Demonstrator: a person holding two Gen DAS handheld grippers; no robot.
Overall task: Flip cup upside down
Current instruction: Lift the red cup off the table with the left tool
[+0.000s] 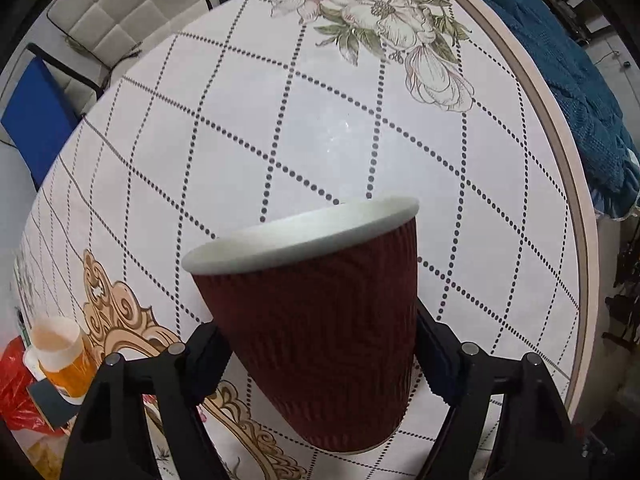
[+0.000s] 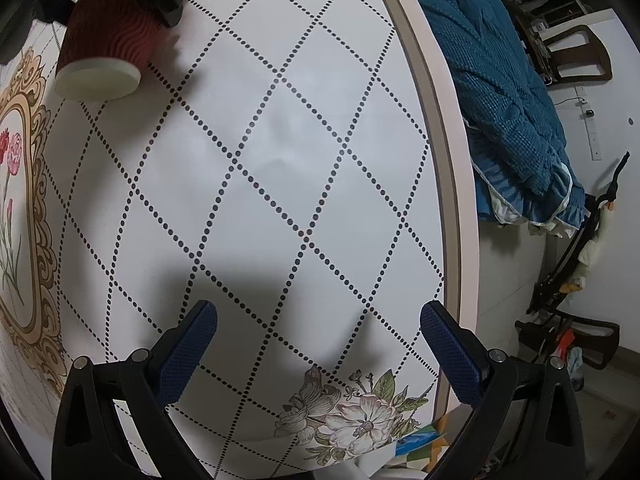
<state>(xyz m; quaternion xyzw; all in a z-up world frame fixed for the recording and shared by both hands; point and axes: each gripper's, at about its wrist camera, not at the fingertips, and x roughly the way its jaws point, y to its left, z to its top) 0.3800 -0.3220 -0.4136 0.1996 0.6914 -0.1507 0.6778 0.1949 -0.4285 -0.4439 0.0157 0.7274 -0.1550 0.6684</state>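
Observation:
A dark red ribbed paper cup (image 1: pixel 320 332) with a white rim is held in my left gripper (image 1: pixel 320 356), whose two fingers press on its sides. It hangs above the table, tilted, with its mouth facing away and up in the left wrist view. In the right wrist view the same cup (image 2: pixel 104 48) shows at the top left, held by the left gripper, its white rim pointing down and toward the camera above the table. My right gripper (image 2: pixel 318 324) is open and empty, low over the white table (image 2: pixel 280 160).
The round table (image 1: pixel 280 128) has a dotted diamond pattern, flower prints and a beige rim (image 2: pixel 448 160). An orange-and-white cup (image 1: pixel 66 360) and a red bag (image 1: pixel 16 392) lie at the left. A blue blanket (image 2: pixel 500 100) and chairs stand beyond the edge.

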